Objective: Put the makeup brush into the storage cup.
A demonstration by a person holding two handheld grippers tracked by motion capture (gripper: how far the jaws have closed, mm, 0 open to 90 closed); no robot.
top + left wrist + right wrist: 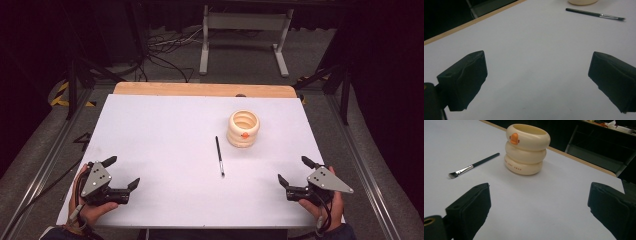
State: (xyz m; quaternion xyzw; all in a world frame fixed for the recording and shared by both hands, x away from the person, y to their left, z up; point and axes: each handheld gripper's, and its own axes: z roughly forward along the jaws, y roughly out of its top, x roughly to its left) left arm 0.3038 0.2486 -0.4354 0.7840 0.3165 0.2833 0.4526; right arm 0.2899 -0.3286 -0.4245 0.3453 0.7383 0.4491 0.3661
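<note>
A cream ringed cup point(243, 128) with an orange duck bill stands right of the table's middle; in the right gripper view the cup point(527, 148) is ahead and a little left. A thin dark-handled brush point(219, 155) lies just left of it, its bristle end toward the person. The brush point(594, 14) crosses the top of the left gripper view and the brush point(473, 165) lies left in the right gripper view. My left gripper point(122, 173) rests open at the front left corner. At the front right my right gripper point(295, 170) is open too. Nothing is between either pair of jaws.
The white table top point(165, 135) has a wooden strip point(200, 89) along its far edge. Beyond it stand a metal table frame point(245, 35) and loose cables point(165, 55) on the floor. Dark stands flank both sides.
</note>
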